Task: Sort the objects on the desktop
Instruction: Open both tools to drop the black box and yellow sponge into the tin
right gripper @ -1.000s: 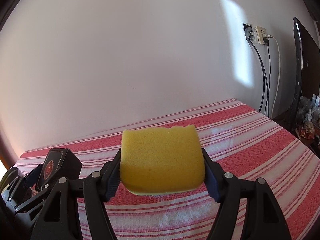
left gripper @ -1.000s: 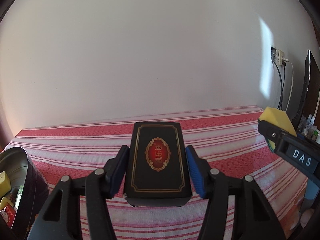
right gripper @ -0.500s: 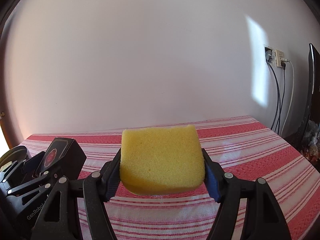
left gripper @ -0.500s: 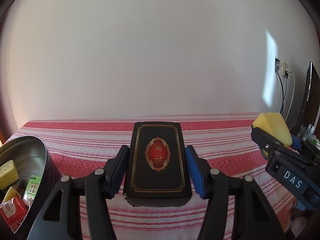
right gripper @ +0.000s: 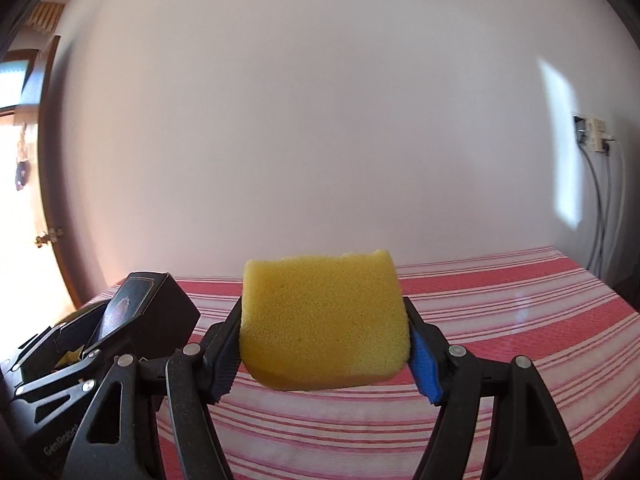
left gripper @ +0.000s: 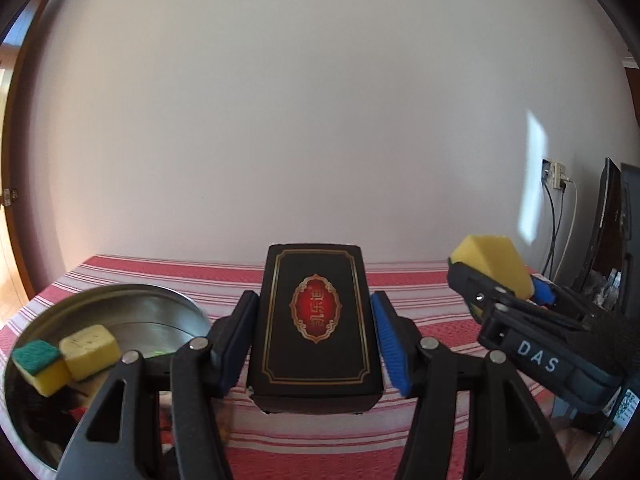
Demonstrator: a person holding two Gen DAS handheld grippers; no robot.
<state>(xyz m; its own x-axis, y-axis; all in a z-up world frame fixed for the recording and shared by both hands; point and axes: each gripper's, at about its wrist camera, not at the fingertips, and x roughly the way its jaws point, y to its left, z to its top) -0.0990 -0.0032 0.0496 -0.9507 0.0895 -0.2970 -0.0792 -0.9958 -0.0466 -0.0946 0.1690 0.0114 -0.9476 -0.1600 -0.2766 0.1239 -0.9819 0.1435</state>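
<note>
Already both grippers are loaded. The left gripper [left gripper: 314, 344] has its jaws closed partway on a black box [left gripper: 316, 324] with a red and gold emblem, pads flat against its two long sides, and carries it in the air above the striped cloth [left gripper: 432, 292], just beside the round metal tin [left gripper: 132, 300] that stands near the cloth's left edge. That box looks stiff, light and smooth-faced — likely to slide if tilted, so the long sides are the place to hold it.

The right gripper [right gripper: 324, 348] pinches a yellow sponge [right gripper: 324, 320] by its two ends, jaws set wider, above the middle of the cloth. It is soft and very light; it bulges a little between the pads, so a gentle squeeze suffices. Two more sponges [left gripper: 66, 356] lie in the tin — probably the sponge's destination too.
</note>
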